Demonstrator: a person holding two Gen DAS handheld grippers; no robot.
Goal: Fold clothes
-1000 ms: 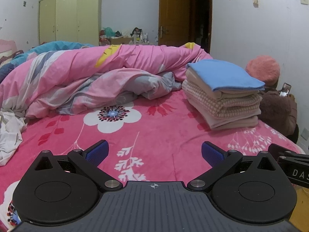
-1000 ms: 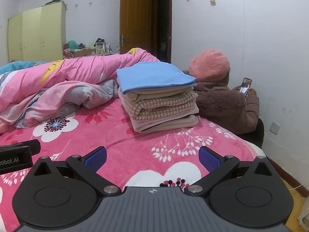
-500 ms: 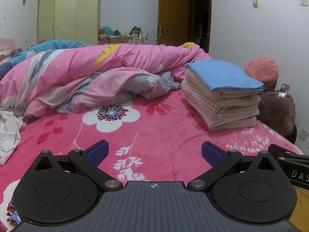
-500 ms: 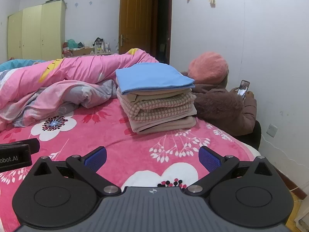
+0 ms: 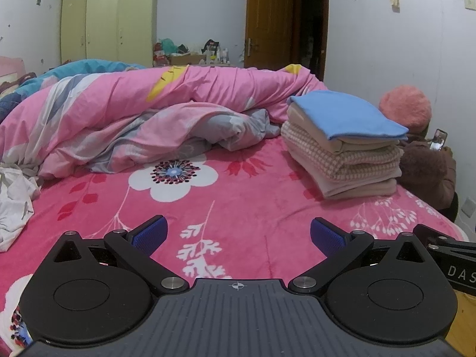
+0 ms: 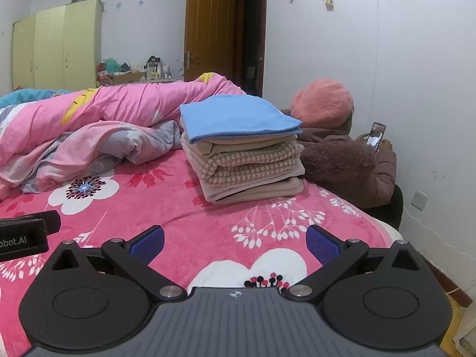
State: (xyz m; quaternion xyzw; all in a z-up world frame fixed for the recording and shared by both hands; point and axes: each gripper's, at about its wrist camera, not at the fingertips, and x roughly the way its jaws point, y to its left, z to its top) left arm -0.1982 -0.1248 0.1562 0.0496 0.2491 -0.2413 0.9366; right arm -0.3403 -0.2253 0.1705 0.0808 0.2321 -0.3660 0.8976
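Left claw [image 5: 237,235]: spread wide with nothing between its blue pads [image 5: 150,234], hanging over the near part of the bed.
Right claw [image 6: 235,243]: equally wide apart and empty, over the near right part of the bed; its body shows at the right edge of the left wrist view.
Bed [image 5: 253,208]: covered by a bright pink fleece blanket printed with white flowers and sprigs.
White garment [image 5: 13,202]: lies crumpled and unfolded at the bed's left edge.
Folded stack [image 6: 244,151]: sits near the bed's right edge, past both claws; a blue piece [image 6: 235,116] lies on top, beige and pink-checked layers beneath, edges roughly squared.
Quilt [image 5: 142,113]: pink with grey and yellow patches, heaped across the far side of the bed, just beside the stack's far left side.
Person [image 6: 342,148]: seated beside the bed's right edge behind the stack, in a pink hat and brown fuzzy coat, holding a phone [image 6: 375,134].
Wardrobe [image 5: 108,20]: pale yellow, against the far wall.
Door [image 6: 208,26]: brown wood, ajar.
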